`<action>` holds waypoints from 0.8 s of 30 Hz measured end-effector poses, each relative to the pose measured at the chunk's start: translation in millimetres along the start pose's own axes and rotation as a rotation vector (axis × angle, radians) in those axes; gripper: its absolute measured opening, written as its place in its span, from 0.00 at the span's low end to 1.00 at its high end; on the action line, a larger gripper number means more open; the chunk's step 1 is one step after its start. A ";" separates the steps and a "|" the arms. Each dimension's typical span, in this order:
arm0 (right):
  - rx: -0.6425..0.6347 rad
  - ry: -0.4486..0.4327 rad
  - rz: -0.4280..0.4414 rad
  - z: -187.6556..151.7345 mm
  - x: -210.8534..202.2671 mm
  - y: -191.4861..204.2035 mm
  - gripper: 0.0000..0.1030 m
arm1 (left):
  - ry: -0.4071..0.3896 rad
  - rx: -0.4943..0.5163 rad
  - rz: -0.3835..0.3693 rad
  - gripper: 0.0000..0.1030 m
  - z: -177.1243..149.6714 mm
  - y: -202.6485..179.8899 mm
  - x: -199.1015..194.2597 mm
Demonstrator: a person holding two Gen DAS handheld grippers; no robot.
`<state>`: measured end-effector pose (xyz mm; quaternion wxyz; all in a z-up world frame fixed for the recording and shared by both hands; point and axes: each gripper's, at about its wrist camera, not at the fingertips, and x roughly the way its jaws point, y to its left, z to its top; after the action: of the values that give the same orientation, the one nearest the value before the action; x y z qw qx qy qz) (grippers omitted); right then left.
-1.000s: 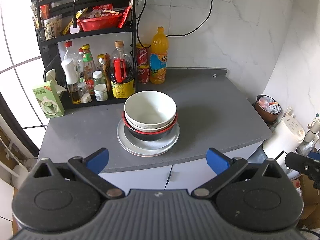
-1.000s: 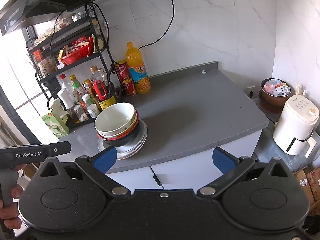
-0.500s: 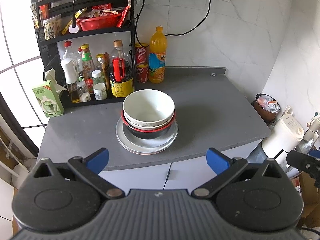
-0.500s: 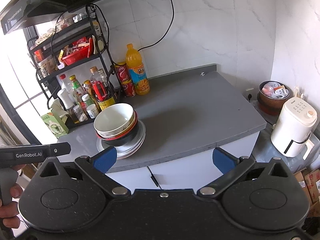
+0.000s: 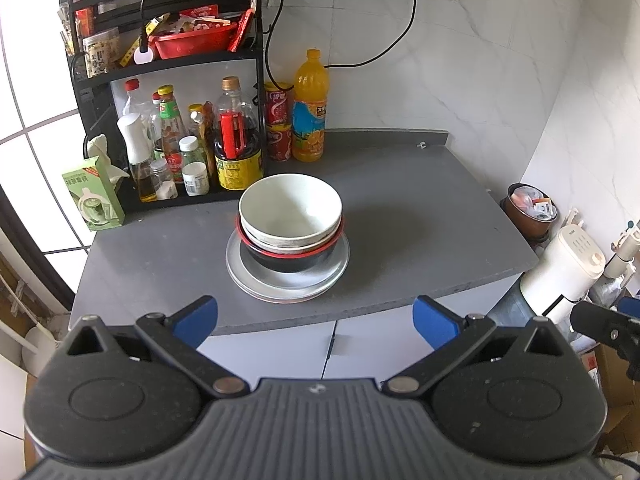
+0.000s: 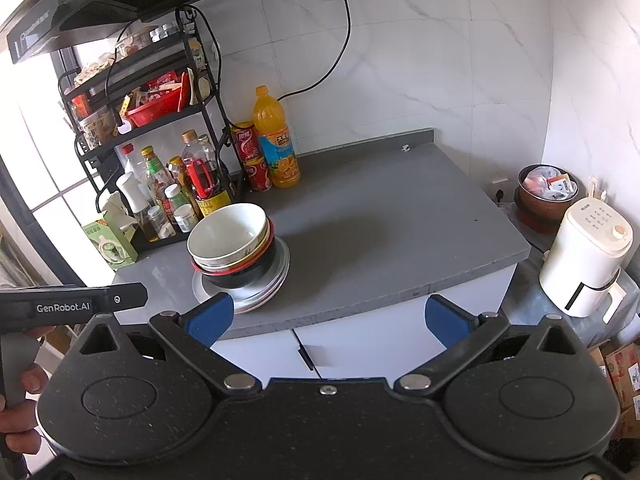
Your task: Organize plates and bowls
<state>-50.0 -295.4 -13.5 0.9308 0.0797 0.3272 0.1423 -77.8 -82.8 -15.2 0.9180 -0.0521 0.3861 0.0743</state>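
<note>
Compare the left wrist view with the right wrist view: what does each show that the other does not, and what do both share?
Only the left wrist view shows the left gripper, open. Only the right wrist view shows the right gripper, open, the range hood and a hand holding the other gripper's handle. Both show the white bowl nested in a red-rimmed black bowl on the plates, the orange juice bottle and the grey counter.

Bowls [image 5: 291, 212] nest on plates [image 5: 287, 278] — rack [image 5: 168, 80] behind-left.
</note>
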 end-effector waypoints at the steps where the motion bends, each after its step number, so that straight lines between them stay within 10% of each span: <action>1: 0.000 -0.001 -0.001 0.0 -0.1 0.2 1.00 | 0.001 -0.001 -0.001 1.00 0.1 -0.6 0.1; 24: -0.031 0.015 0.012 -0.5 -2.0 0.9 1.00 | 0.005 -0.007 -0.002 1.00 -3.0 -4.8 -3.1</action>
<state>-52.0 -295.1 -12.5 0.9286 0.0660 0.3313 0.1534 -81.2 -88.3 -14.9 0.9170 -0.0560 0.3879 0.0748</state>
